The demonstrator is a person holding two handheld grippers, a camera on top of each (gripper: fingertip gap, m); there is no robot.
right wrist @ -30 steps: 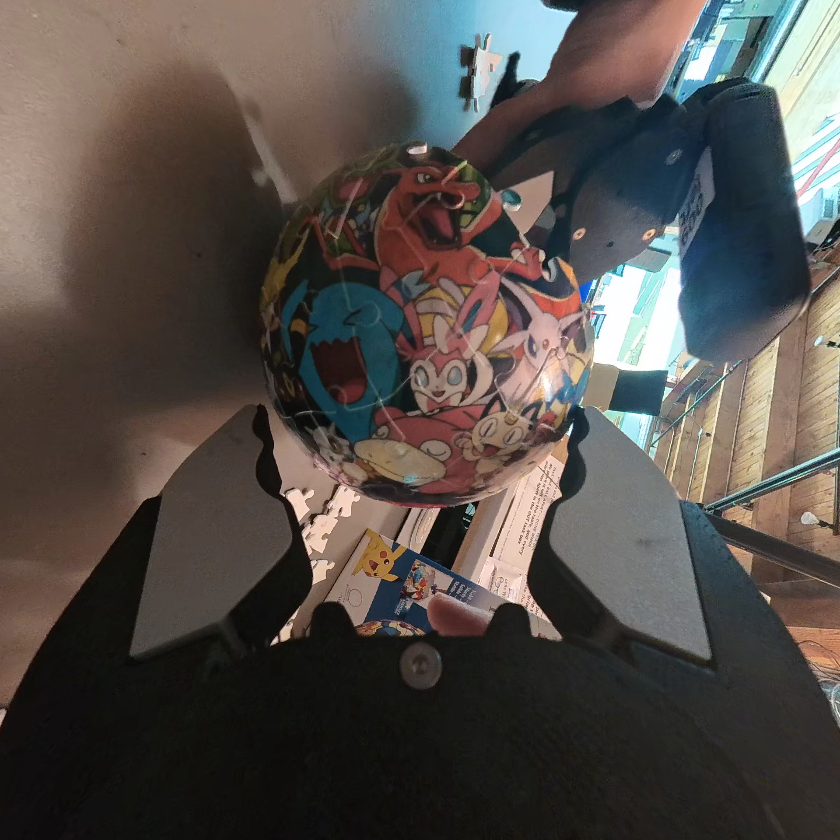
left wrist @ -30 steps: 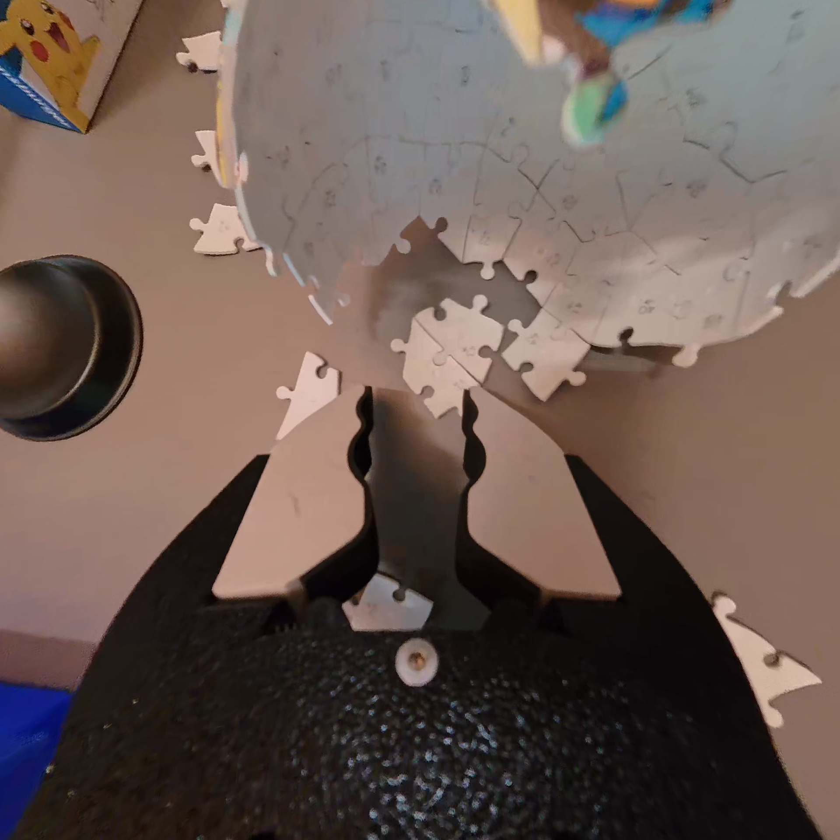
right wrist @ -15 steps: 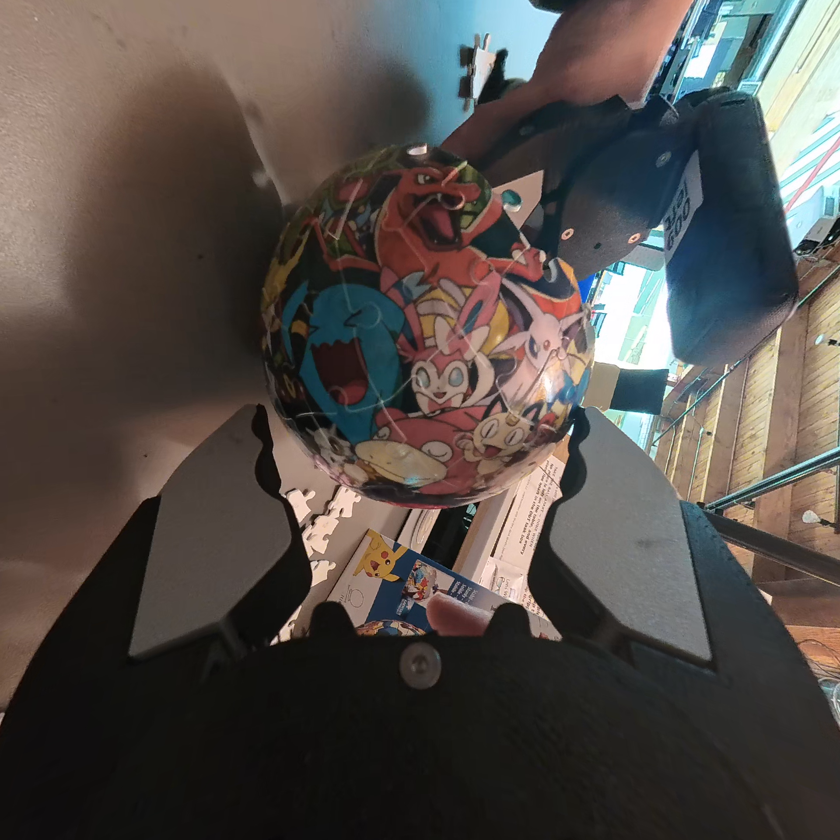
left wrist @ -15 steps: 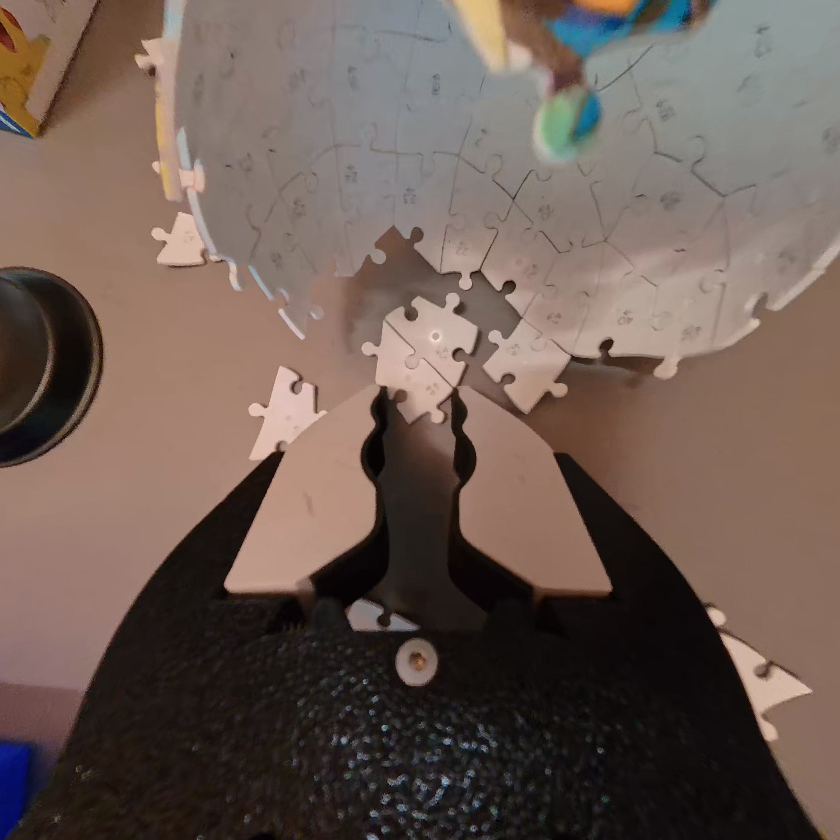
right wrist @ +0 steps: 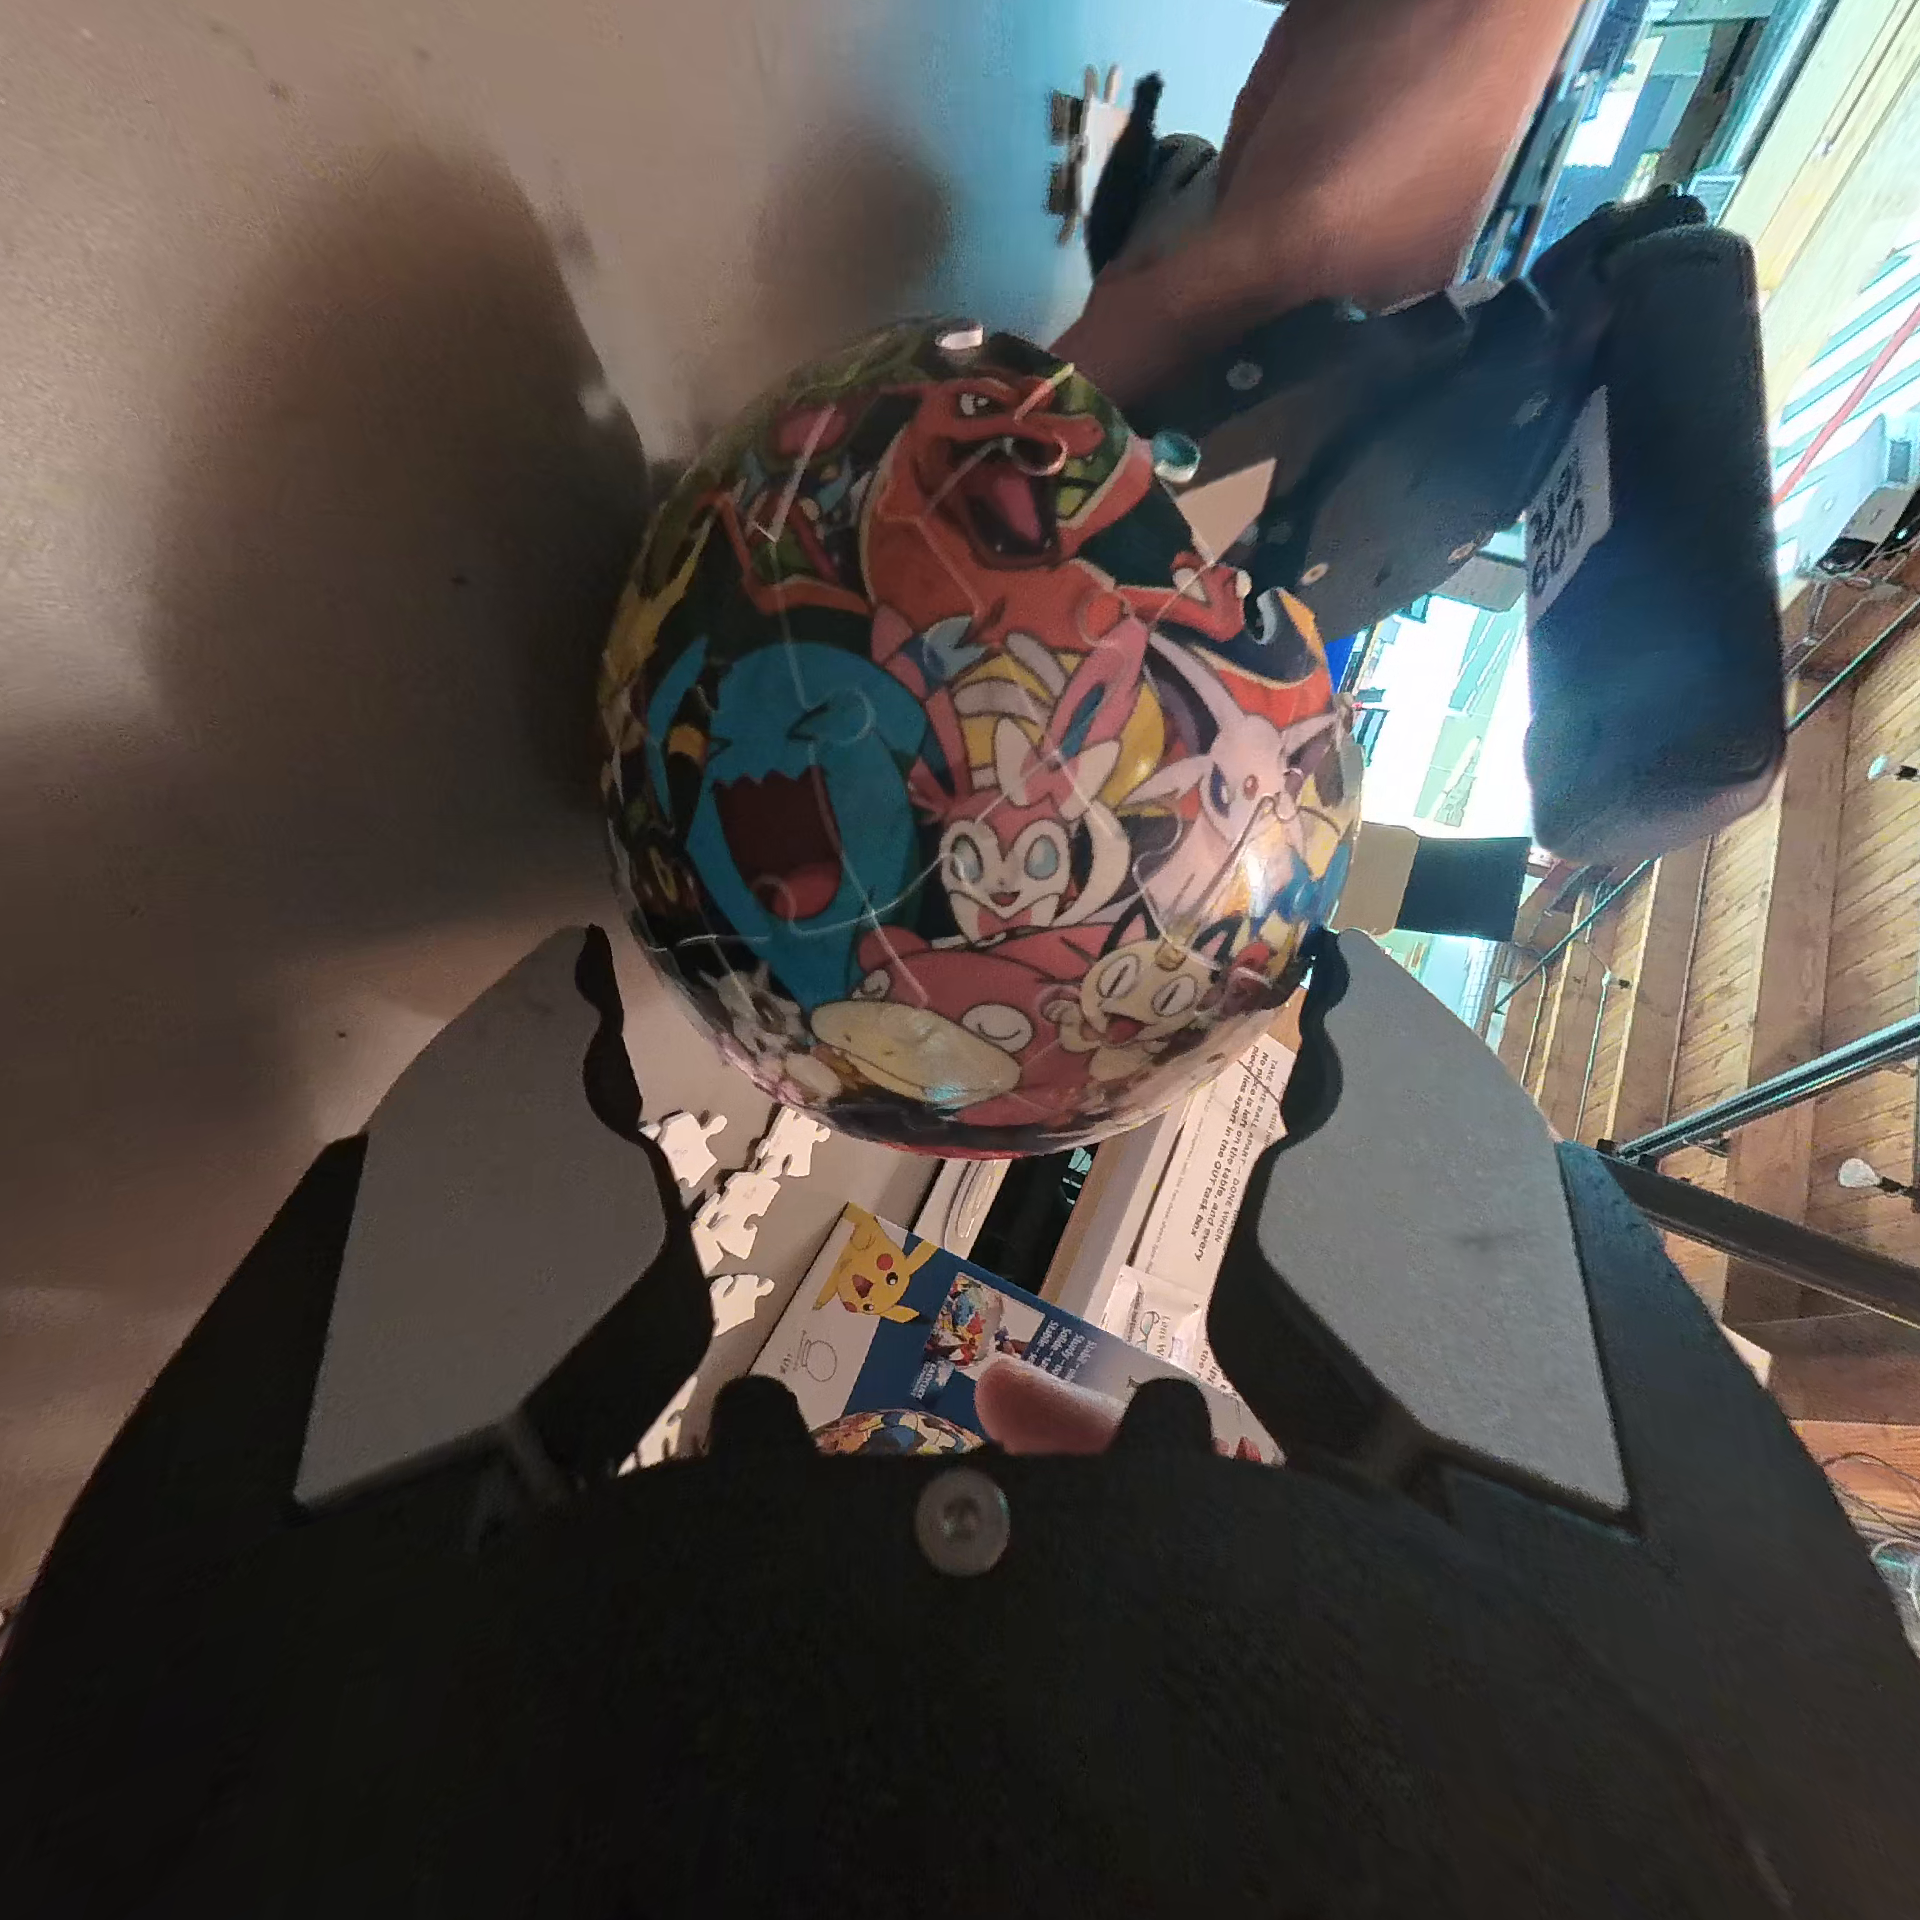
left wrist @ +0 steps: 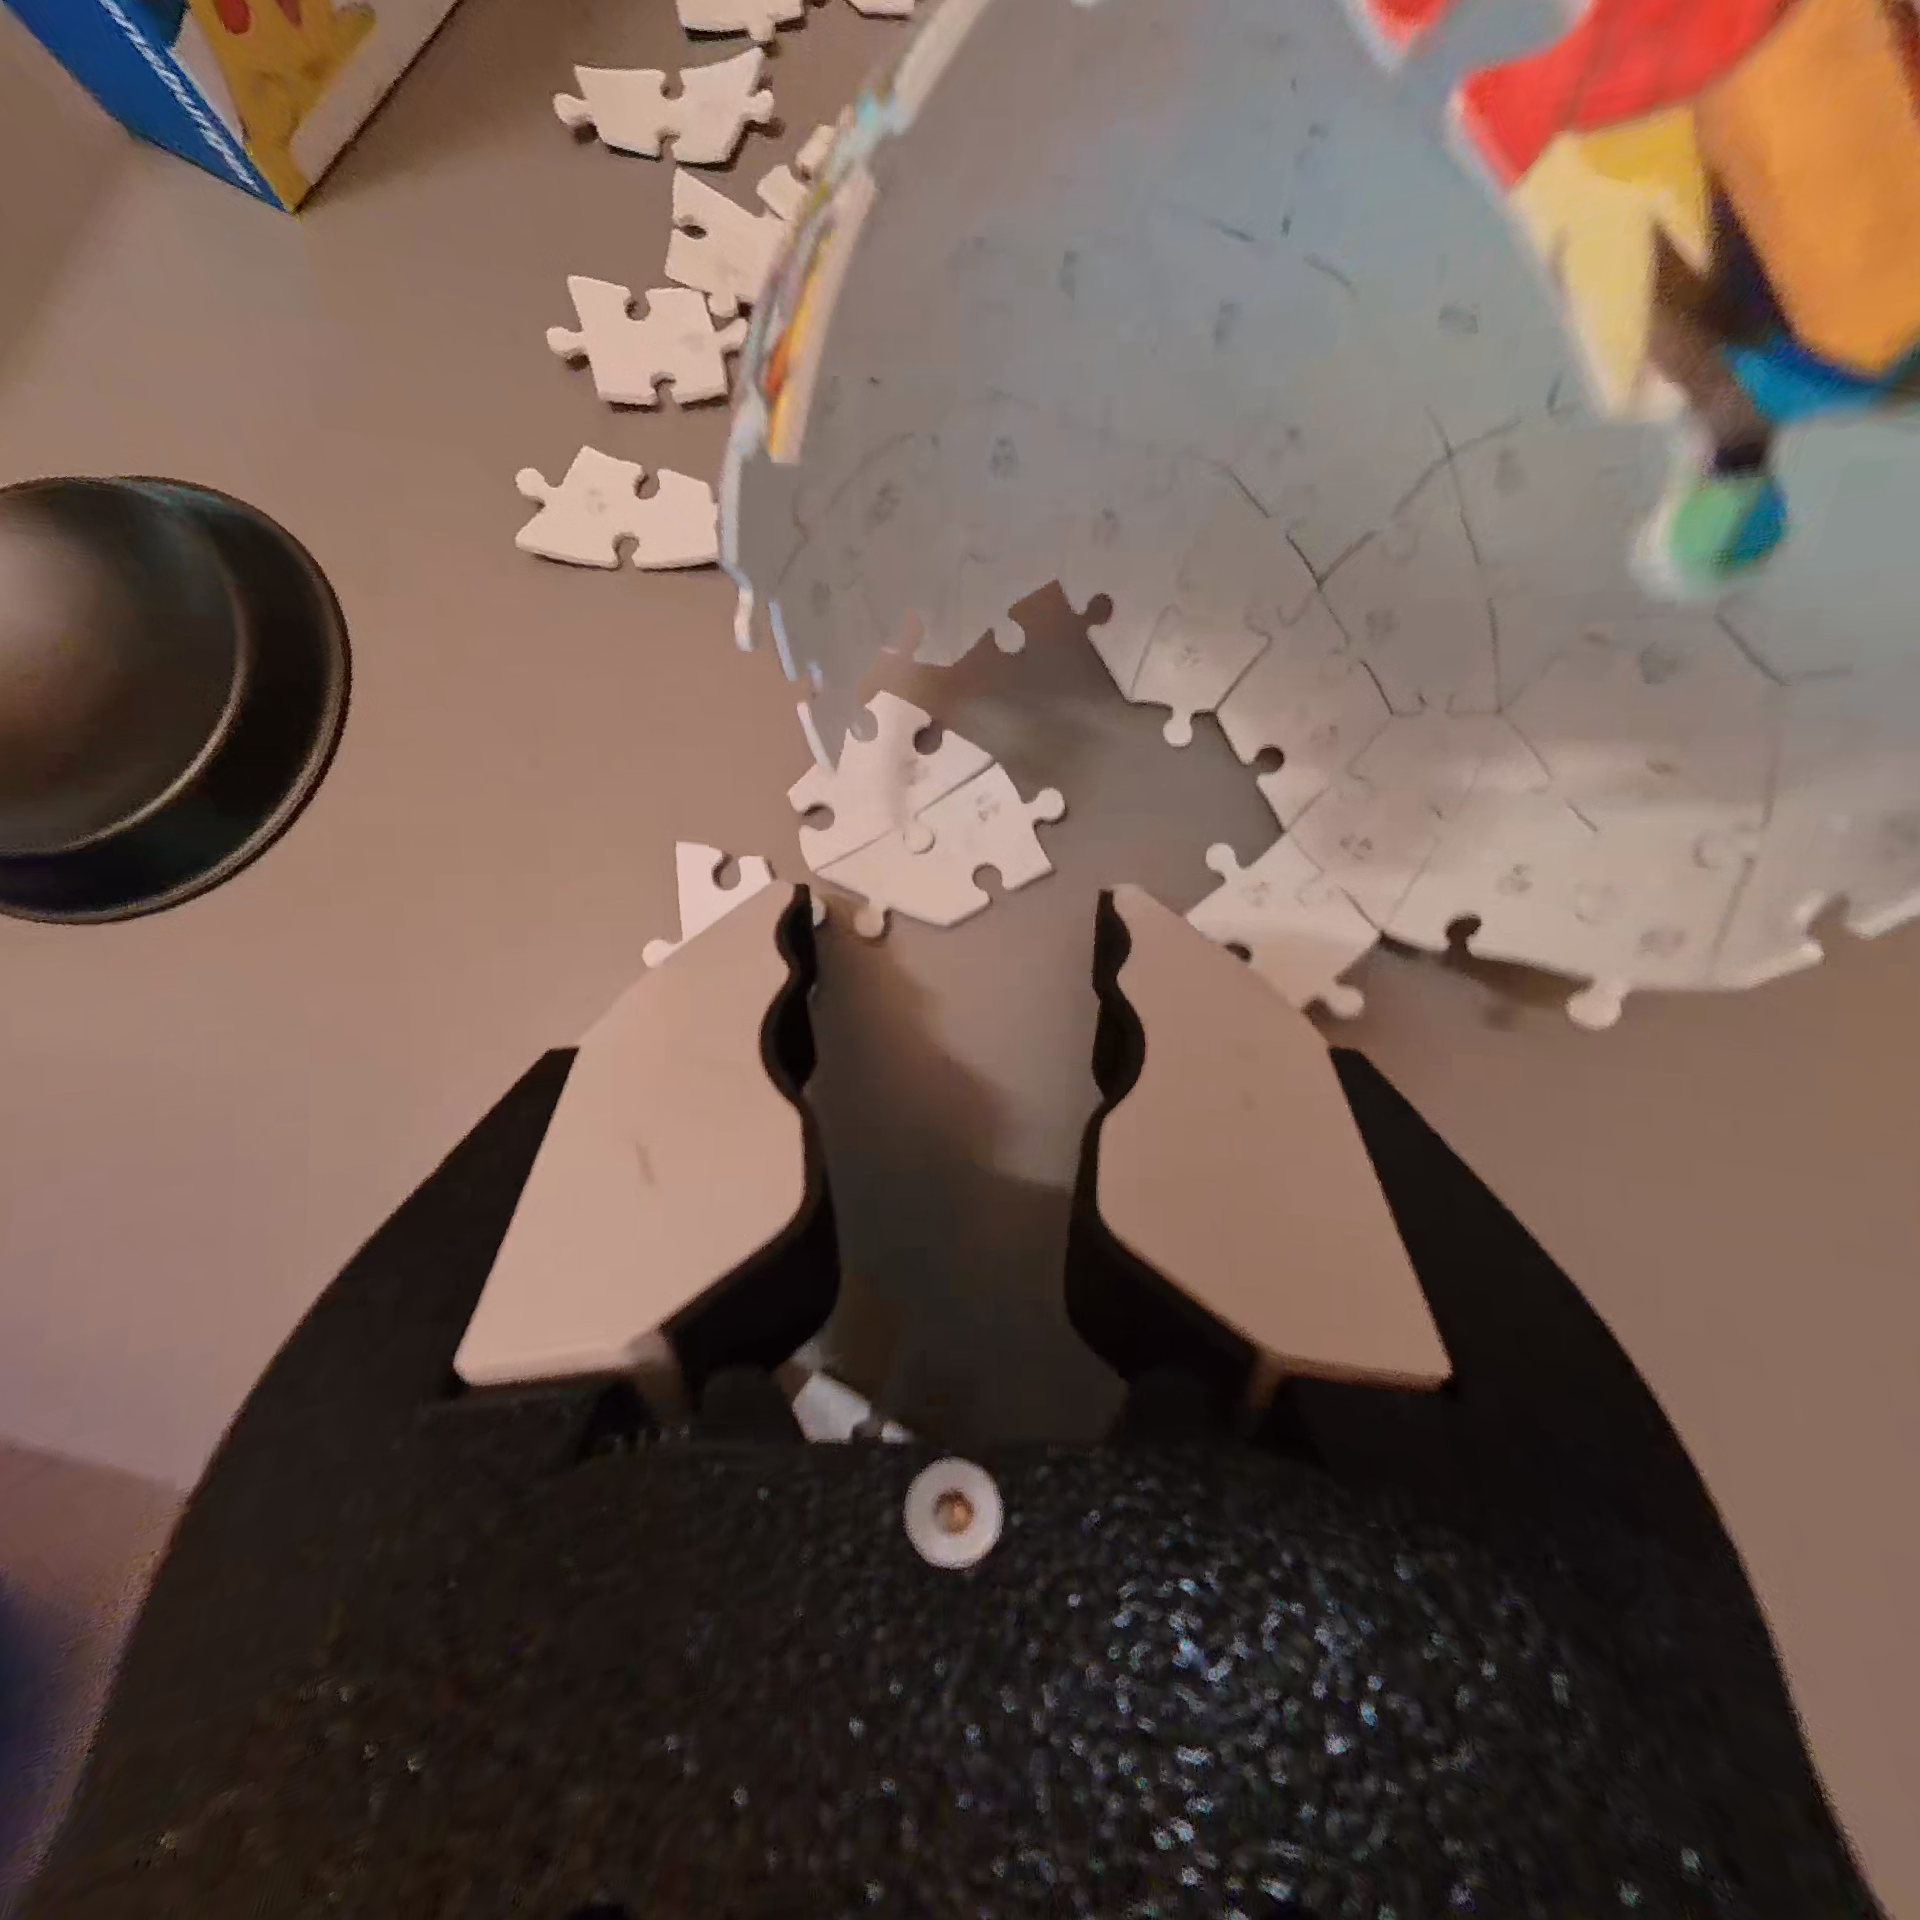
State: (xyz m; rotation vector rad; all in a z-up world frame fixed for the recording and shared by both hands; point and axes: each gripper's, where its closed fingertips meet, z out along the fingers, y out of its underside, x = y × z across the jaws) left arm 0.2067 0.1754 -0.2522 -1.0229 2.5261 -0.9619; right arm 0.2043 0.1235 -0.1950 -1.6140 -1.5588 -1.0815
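Left claw (left wrist: 948,914) just spread open by the joined pair (left wrist: 920,821) on the table (left wrist: 416,1039); right claw (right wrist: 961,956) hugs the ball (right wrist: 977,748), nothing picked up.

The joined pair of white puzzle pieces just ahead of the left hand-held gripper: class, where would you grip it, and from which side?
Probably pinch the joined pair across its near edge, coming in low from the open left hand-held gripper: it lies flat on the table.
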